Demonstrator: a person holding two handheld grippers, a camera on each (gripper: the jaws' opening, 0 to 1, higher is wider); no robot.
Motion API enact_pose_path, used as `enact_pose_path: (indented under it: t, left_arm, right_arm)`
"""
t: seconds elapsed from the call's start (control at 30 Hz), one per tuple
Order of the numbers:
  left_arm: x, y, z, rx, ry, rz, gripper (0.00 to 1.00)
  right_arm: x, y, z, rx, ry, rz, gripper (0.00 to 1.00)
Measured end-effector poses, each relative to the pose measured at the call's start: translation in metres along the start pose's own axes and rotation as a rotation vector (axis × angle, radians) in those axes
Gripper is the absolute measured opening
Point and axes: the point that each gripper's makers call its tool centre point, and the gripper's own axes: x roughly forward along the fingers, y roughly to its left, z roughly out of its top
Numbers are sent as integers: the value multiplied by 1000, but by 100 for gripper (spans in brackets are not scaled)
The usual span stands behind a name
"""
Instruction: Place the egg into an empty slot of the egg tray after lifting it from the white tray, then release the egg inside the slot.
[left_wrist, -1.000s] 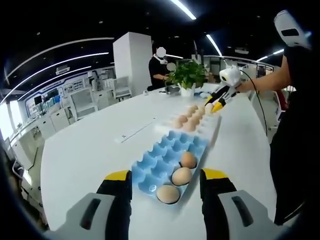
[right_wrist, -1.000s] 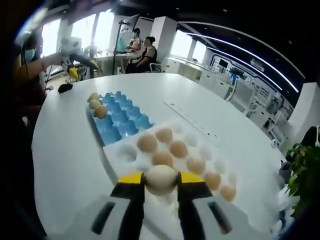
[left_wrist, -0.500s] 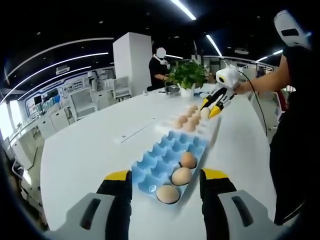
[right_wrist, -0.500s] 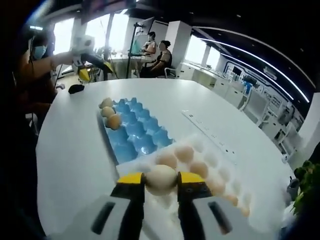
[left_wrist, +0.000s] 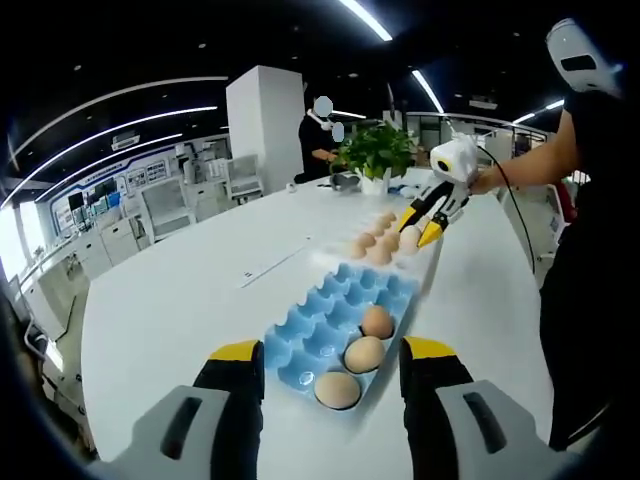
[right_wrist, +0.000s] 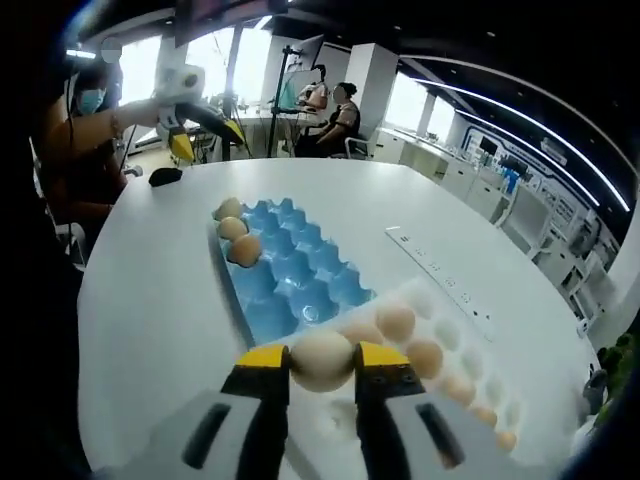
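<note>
My right gripper (right_wrist: 321, 362) is shut on a pale egg (right_wrist: 321, 358), held above the near edge of the white tray (right_wrist: 452, 325), which carries several eggs. Beyond lies the blue egg tray (right_wrist: 290, 280) with three eggs (right_wrist: 233, 227) in its far-left slots. In the left gripper view my left gripper (left_wrist: 332, 356) stands open low over the table, the blue egg tray (left_wrist: 320, 320) and its three eggs (left_wrist: 364, 353) between the jaws. Farther off the right gripper (left_wrist: 422, 222) holds the egg (left_wrist: 409, 237) over the white tray (left_wrist: 420, 262).
Both trays lie on a large white table (left_wrist: 170, 300). A white strip (left_wrist: 270, 264) lies left of the trays. A potted plant (left_wrist: 377, 152) stands at the far end. People sit in the background (right_wrist: 335, 105). A dark object (right_wrist: 164, 176) rests near the table edge.
The right gripper has carried the egg away from the middle of the white tray towards the blue tray, which now looks nearer and larger. The left gripper has stayed still.
</note>
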Motion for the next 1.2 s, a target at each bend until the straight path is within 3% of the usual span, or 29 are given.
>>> enact_pose_path:
  t: [0.73, 1.2]
  left_arm:
    - [-5, 3, -2, -3, 6, 9, 54]
    - [-6, 2, -4, -7, 6, 12, 54]
  right_arm:
    - [64, 45, 43, -32, -77, 135, 24]
    - [83, 58, 42, -16, -76, 181, 24]
